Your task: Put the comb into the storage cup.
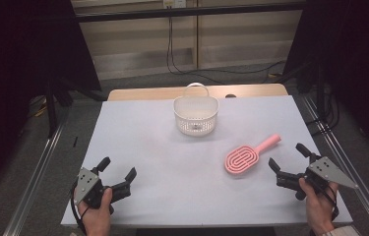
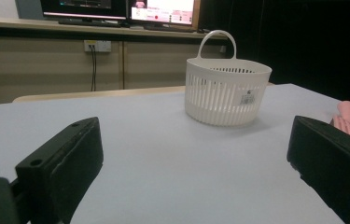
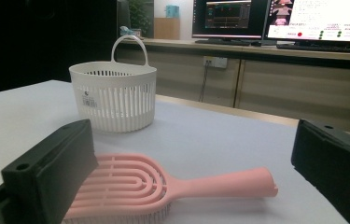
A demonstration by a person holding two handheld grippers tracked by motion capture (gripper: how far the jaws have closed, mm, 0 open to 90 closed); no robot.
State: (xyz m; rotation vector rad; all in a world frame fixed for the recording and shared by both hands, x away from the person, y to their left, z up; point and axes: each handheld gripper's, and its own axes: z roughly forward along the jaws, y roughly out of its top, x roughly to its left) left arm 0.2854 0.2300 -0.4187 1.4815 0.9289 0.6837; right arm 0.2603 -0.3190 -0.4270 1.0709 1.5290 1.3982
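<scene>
Two grippers rest at the near edge of the table [image 1: 138,162], one in each hand. One pink hairbrush [image 1: 248,155] lies flat on the sheet, just ahead of the right gripper [image 1: 289,158], whose jaws stand wide apart with nothing between them. One white slotted basket [image 1: 196,115] with a single loop handle stands upright farther back, near the middle. Well apart on the other side, the left gripper [image 1: 118,167] is likewise spread open and empty. What may be a label sits on the basket wall.
</scene>
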